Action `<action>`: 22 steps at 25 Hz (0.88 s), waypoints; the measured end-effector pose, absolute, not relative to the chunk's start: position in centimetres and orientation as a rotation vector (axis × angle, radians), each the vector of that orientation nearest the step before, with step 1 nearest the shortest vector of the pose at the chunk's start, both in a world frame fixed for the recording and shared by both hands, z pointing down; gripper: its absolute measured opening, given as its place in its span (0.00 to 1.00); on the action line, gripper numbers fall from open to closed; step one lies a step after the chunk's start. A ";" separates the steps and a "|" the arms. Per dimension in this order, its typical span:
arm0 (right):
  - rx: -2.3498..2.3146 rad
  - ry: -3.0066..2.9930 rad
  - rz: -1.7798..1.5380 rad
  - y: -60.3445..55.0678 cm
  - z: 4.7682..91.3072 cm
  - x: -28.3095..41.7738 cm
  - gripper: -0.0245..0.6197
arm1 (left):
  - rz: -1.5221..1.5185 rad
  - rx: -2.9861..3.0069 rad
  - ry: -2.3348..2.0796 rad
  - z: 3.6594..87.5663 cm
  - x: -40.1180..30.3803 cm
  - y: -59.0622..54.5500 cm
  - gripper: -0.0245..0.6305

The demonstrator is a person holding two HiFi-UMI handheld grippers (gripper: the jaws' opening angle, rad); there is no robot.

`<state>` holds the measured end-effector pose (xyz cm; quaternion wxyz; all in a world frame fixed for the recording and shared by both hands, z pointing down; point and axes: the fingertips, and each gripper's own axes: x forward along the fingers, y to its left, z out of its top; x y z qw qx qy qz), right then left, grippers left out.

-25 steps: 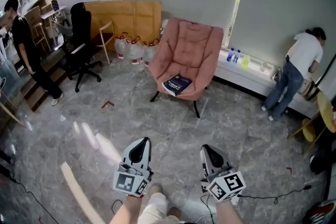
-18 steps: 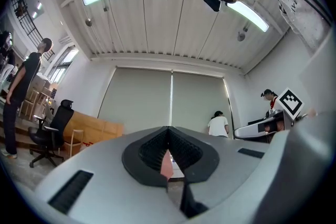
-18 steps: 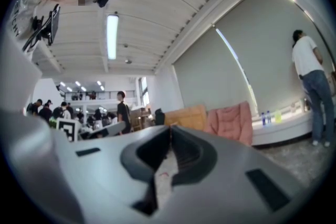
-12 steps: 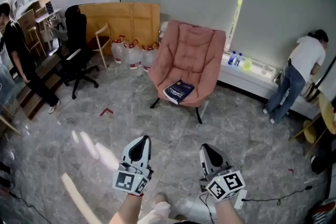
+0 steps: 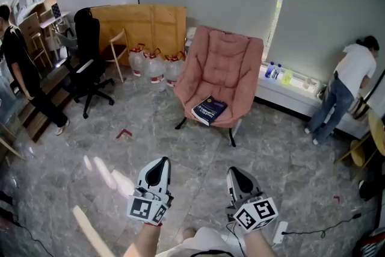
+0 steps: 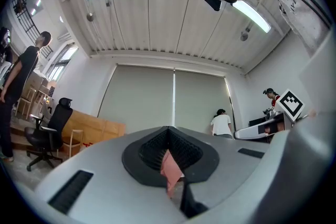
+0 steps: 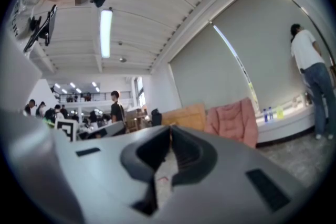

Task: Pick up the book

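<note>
Book [image 5: 209, 110], dark blue, lies flat on the seat of the pink armchair [image 5: 225, 63]. The left hand-held gripper [image 5: 159, 165] and the right hand-held gripper [image 5: 235, 171] hang side by side over the grey floor [image 5: 198, 144], well short of the armchair's front, both pointing toward it. Each has its jaws pressed together, with nothing between them.

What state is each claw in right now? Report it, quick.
Left claw: closed, holding nothing.
Right claw: closed, holding nothing.
</note>
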<state>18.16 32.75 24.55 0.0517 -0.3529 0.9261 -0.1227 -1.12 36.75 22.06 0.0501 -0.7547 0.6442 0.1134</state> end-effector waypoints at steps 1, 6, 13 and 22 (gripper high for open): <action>-1.079 2.816 -0.371 32.6 24.6 18.0 0.06 | 0.349 -2.295 1.964 22.1 -1.5 36.6 0.05; -1.125 2.801 -0.350 30.5 24.7 17.9 0.06 | 0.352 -2.295 1.953 22.1 -2.2 35.3 0.05; -1.214 2.797 -0.350 26.2 26.3 17.3 0.06 | 0.337 -2.327 1.956 23.7 -3.8 32.1 0.05; -1.276 2.747 -0.401 19.1 27.5 15.6 0.06 | 0.344 -2.351 1.921 23.5 -6.3 25.5 0.05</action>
